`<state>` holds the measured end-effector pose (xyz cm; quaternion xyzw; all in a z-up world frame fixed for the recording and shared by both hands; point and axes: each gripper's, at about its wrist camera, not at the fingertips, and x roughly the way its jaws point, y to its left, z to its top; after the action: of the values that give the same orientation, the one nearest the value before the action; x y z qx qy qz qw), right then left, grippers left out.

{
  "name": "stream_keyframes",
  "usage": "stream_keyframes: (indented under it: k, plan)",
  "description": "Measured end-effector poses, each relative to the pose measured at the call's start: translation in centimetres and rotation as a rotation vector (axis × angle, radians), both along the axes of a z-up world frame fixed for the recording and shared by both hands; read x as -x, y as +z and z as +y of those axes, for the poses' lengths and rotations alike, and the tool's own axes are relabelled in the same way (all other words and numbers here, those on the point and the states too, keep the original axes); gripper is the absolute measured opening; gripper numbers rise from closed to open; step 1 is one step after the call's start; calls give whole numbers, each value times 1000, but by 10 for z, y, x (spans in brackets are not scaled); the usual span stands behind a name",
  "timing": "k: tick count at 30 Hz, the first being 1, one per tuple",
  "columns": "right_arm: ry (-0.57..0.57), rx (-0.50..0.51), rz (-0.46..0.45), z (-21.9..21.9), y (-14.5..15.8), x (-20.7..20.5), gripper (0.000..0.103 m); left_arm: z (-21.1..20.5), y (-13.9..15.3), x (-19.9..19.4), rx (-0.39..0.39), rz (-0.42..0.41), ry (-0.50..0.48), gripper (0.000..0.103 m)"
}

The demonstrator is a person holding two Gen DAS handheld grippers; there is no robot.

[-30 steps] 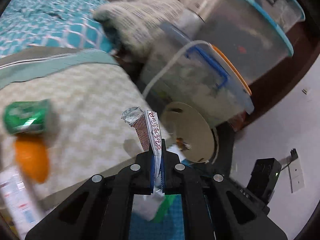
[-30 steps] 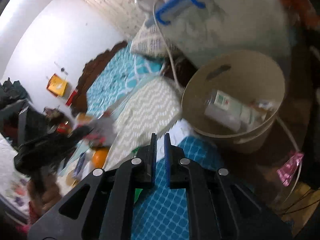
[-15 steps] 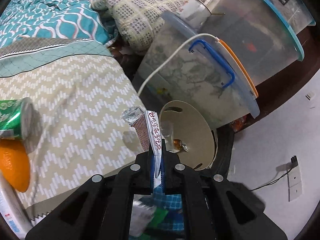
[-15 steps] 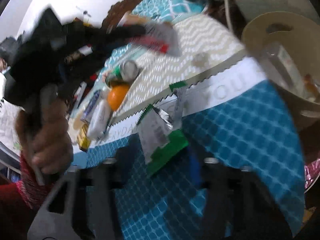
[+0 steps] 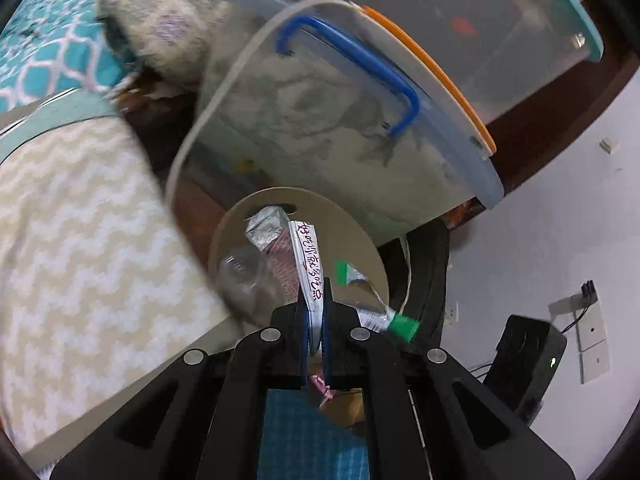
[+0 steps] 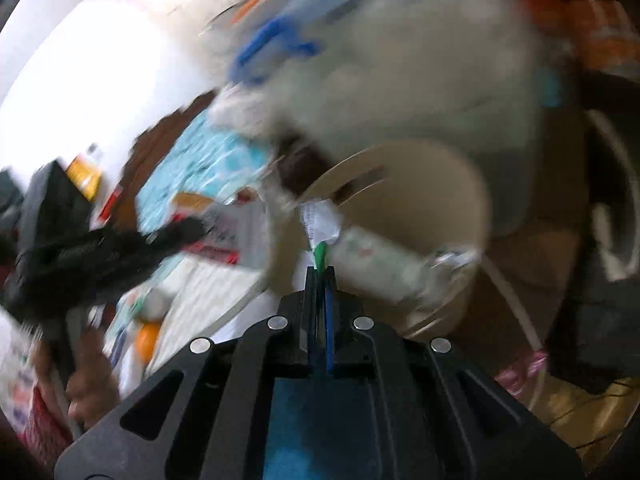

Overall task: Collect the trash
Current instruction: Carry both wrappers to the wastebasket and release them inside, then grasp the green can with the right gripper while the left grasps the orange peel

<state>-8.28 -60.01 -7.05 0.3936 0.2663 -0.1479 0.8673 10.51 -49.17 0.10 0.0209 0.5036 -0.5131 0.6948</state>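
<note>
My left gripper [image 5: 315, 296] is shut on a foil snack wrapper [image 5: 298, 256] with red writing, held over the mouth of the round beige bin [image 5: 352, 232]. My right gripper [image 6: 319, 274] is shut on a green and white wrapper [image 6: 320, 228], held in front of the same bin [image 6: 460, 196]. That wrapper also shows in the left wrist view [image 5: 376, 312], beside my left fingers. A clear plastic bottle [image 5: 244, 280] lies in the bin. The right wrist view is blurred by motion.
Stacked clear storage boxes [image 5: 340, 128] with a blue handle stand behind the bin. A zigzag-patterned blanket [image 5: 80, 240] covers the bed at left. A white cable [image 5: 208, 104] hangs by the bin. A black device [image 5: 528, 364] sits on the floor at right.
My left gripper has carried its wrapper from over the bed to above the bin. My right gripper opened over the green wrapper on the bed, shut on it, and brought it to the bin.
</note>
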Motion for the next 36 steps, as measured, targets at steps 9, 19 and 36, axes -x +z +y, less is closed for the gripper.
stream_keyframes:
  k: [9, 19, 36]
  plan:
    - [-42, -146, 65, -40, -33, -22, 15, -43, -47, 4, -153, -55, 45, 63]
    - [-64, -15, -42, -24, 7, -15, 88, 33, 8, 14, -18, -158, 74, 63]
    - [490, -146, -26, 150, 23, -198, 72, 319, 31, -71, 44, -161, 593, 58]
